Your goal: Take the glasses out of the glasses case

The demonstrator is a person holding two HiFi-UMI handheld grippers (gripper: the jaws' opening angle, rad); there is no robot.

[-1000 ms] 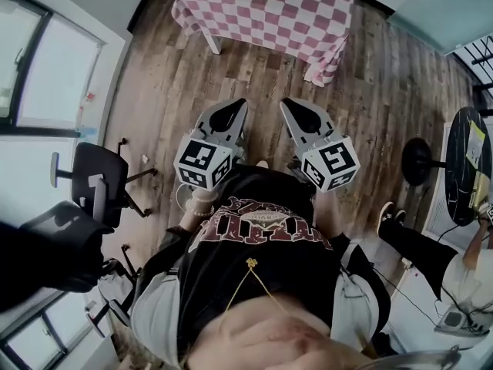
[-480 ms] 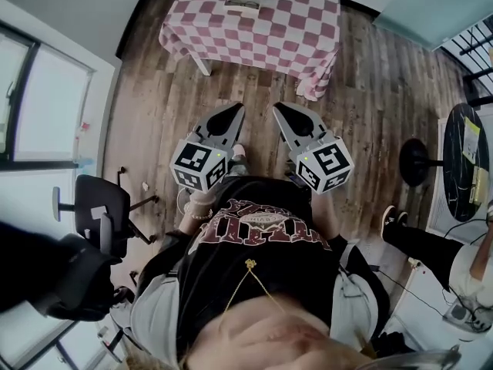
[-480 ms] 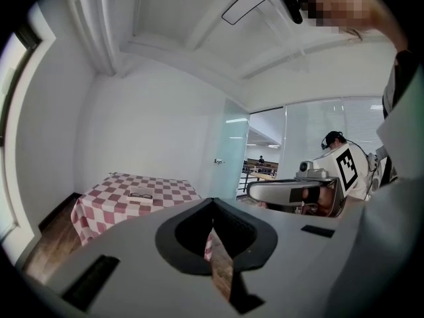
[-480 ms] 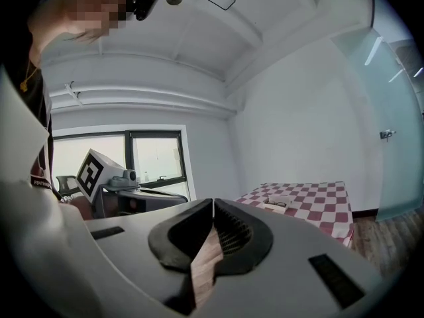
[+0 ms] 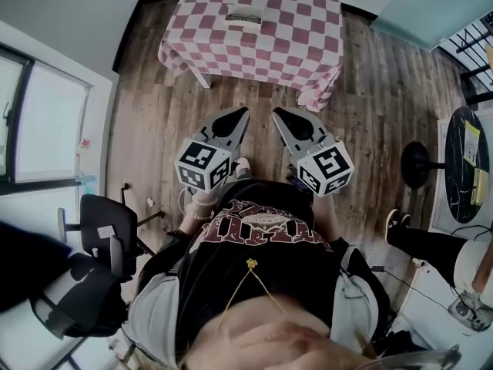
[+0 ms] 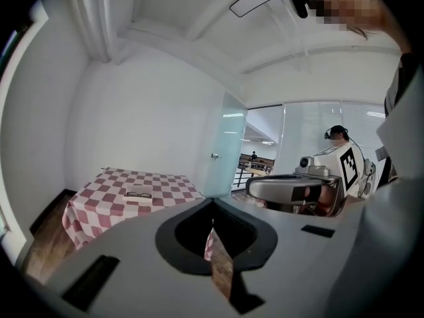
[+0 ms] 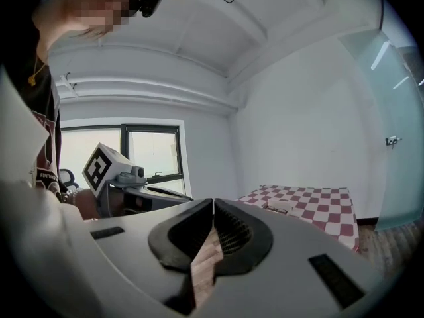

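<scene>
A table with a pink and white checked cloth (image 5: 262, 29) stands ahead of me across the wooden floor. On it lies a pale open glasses case (image 5: 243, 15) with dark-framed glasses in it (image 6: 139, 191), small and far off, also in the right gripper view (image 7: 281, 205). My left gripper (image 5: 245, 112) and right gripper (image 5: 276, 112) are held side by side at waist height, well short of the table. Both are shut with nothing between the jaws (image 6: 212, 204) (image 7: 212, 201).
A black office chair (image 5: 104, 233) stands at the lower left by the windows. At the right are a round dark table (image 5: 466, 164), a black stool base (image 5: 416, 160) and another person's leg (image 5: 420, 241). A frosted glass door (image 6: 225, 144) is beyond the table.
The view has moved forward: more of the checked table shows and lies nearer, and the office chair has slid down to the lower left. Both grippers keep the same shut pose.
</scene>
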